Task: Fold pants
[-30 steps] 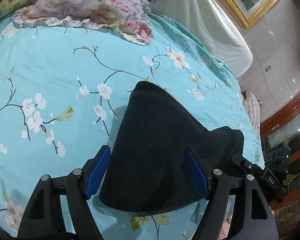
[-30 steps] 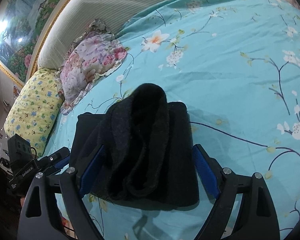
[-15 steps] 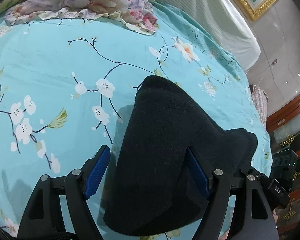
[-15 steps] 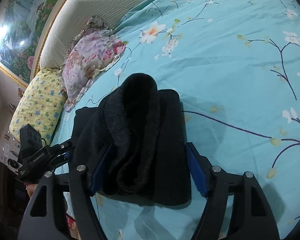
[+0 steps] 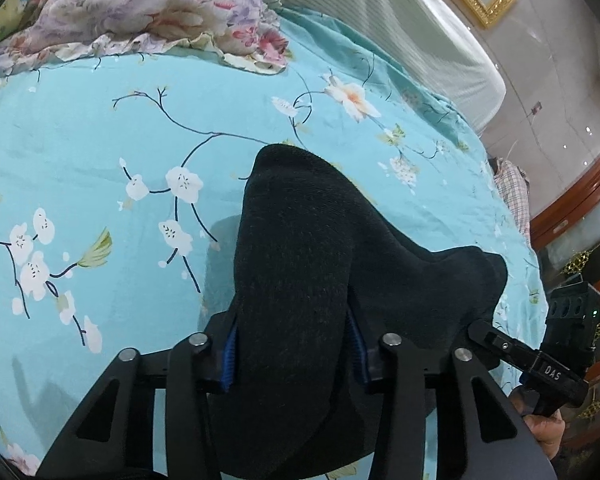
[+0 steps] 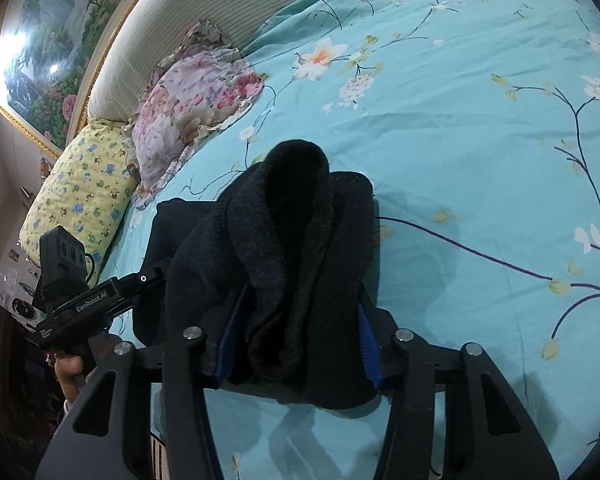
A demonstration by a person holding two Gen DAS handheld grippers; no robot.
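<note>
The folded black pants (image 5: pixel 300 220) lie as a thick bundle on the turquoise flowered bedsheet (image 5: pixel 100 140). My left gripper (image 5: pixel 292 316) straddles one end of the bundle. Its jaws are closing, and the blue pads (image 5: pixel 230 356) squeeze the fabric into a raised hump. In the right wrist view the pants (image 6: pixel 296 184) show their layered end. My right gripper (image 6: pixel 302 296) is also closing, with its pads (image 6: pixel 368 344) pressed on that end. Each view shows the other gripper's body beside the bundle, held by a hand (image 6: pixel 70 368).
A floral pillow (image 5: pixel 148 12) and a yellow printed pillow (image 6: pixel 76 188) lie at the head of the bed by the striped headboard (image 6: pixel 204 12). The bed's edge, a checked cloth (image 5: pixel 514 196) and a wooden cabinet (image 5: pixel 572 200) are at the right in the left wrist view.
Both pairs of jaws have come in from wide open onto the pants. The fabric now bunches up between the pads at both ends.
</note>
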